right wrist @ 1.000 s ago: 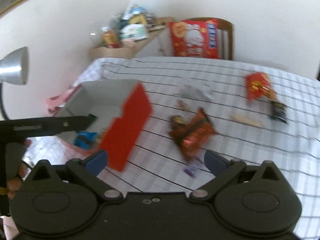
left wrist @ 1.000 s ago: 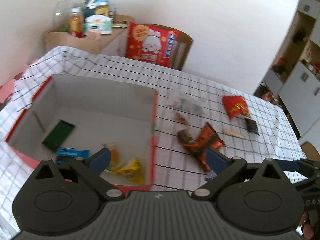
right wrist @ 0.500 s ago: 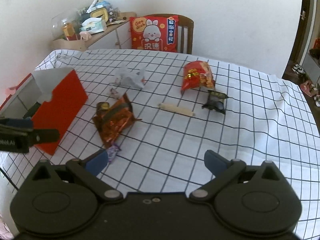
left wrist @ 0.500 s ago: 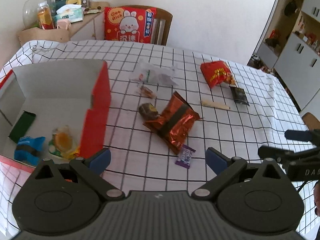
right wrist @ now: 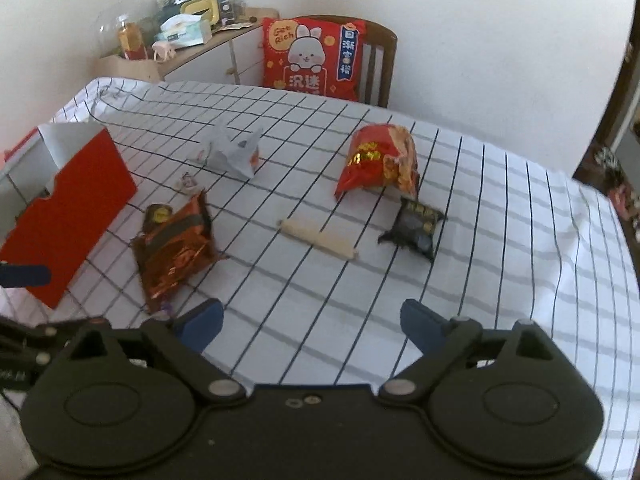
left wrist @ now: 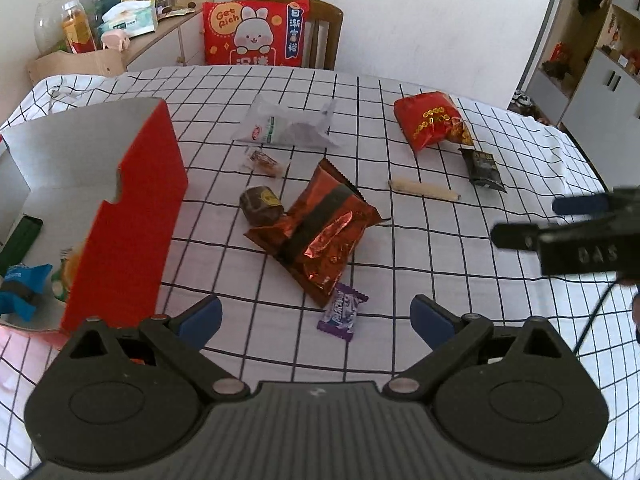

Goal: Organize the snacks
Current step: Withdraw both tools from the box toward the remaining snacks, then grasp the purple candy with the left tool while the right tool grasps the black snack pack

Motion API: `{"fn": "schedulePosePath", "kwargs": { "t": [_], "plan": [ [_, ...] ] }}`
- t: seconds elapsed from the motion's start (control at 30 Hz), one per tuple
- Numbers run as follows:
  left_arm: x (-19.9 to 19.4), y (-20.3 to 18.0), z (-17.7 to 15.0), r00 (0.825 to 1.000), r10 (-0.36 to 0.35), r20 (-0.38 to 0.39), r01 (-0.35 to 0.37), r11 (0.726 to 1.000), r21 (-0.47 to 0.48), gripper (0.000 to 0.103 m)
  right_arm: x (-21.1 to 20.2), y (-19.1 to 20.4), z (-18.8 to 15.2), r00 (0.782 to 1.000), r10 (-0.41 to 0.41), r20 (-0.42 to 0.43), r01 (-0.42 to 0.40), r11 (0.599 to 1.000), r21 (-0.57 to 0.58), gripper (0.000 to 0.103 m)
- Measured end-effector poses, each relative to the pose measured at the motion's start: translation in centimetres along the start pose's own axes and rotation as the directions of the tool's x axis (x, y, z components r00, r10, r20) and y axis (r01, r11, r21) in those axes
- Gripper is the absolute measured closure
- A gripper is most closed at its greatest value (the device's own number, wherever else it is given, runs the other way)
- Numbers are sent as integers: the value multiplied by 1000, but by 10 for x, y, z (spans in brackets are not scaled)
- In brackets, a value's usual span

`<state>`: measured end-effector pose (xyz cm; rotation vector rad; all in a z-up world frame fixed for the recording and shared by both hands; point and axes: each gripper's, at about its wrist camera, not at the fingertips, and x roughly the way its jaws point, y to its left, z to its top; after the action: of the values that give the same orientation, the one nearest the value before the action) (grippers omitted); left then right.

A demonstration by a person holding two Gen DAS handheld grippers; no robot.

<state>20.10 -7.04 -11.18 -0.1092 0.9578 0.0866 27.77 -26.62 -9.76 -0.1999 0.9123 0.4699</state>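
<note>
Both grippers had swung from the red box (left wrist: 132, 216) toward the loose snacks on the desk (left wrist: 440, 264). Left fingers (left wrist: 200, 316) stood spread and empty, purple candy (left wrist: 342, 312) lying between them; right fingers (right wrist: 420, 322), empty, were closing slightly before the wafer stick (right wrist: 318, 238), probably for pickup.

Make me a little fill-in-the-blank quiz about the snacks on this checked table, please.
1. The small purple candy lies nearest the ____ hand-held gripper.
2. The box beside the snacks has a ____ outer wall.
3. The pale stick-shaped snack lies between the orange foil packet and the small ____ packet.

Answers: left; red; black
</note>
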Motion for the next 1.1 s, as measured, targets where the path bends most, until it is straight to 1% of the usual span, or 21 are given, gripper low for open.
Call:
{"fn": "schedulePosePath", "kwargs": {
  "t": [0.07,0.13,0.27,0.33,0.47,0.53,0.6,0.67,0.77,0.8,0.87,1.0,1.07,1.1],
  "plan": [
    [6,-2,0,1000,10,-7,-10,1000,-12,2,9,-7,6,999,-35,11,35,999,-8,8],
    [10,-4,-1,1000,14,-9,-14,1000,-21,4,18,-17,12,998,-67,18,67,998,19,8],
    [22,-9,-4,999,16,-41,-17,1000,-5,17,35,-37,24,992,-125,31,122,989,82,8],
    [28,-11,-5,998,14,-60,-13,1000,10,21,43,-45,29,990,-136,29,133,985,110,8],
    [43,-14,-6,994,1,-110,3,999,38,37,59,-60,37,989,-145,15,140,974,176,9],
    [49,-16,-6,992,-10,-126,16,999,49,40,66,-65,39,988,-157,4,153,967,203,13],
    [53,-18,-4,992,-10,-128,18,998,65,40,74,-69,42,987,-162,-4,159,961,226,14],
    [57,-19,-3,991,-19,-129,28,997,68,43,82,-71,44,987,-163,-12,161,955,249,19],
    [62,-21,-3,989,-25,-143,38,995,89,46,92,-74,47,984,-177,-28,178,945,273,21],
    [64,-22,-4,989,-22,-147,37,995,98,47,94,-75,47,983,-181,-33,183,942,282,23],
    [66,-24,-5,988,-28,-151,45,993,111,53,100,-78,47,981,-190,-48,195,933,303,25],
    [68,-27,-5,990,-16,-141,36,990,135,58,109,-83,45,980,-186,-68,198,921,335,29],
    [69,-28,-4,991,-15,-136,34,989,141,68,112,-84,44,980,-182,-75,197,921,337,34],
    [69,-28,-4,991,-13,-133,32,989,143,71,112,-83,44,980,-183,-77,198,921,337,38]
  ]
}}
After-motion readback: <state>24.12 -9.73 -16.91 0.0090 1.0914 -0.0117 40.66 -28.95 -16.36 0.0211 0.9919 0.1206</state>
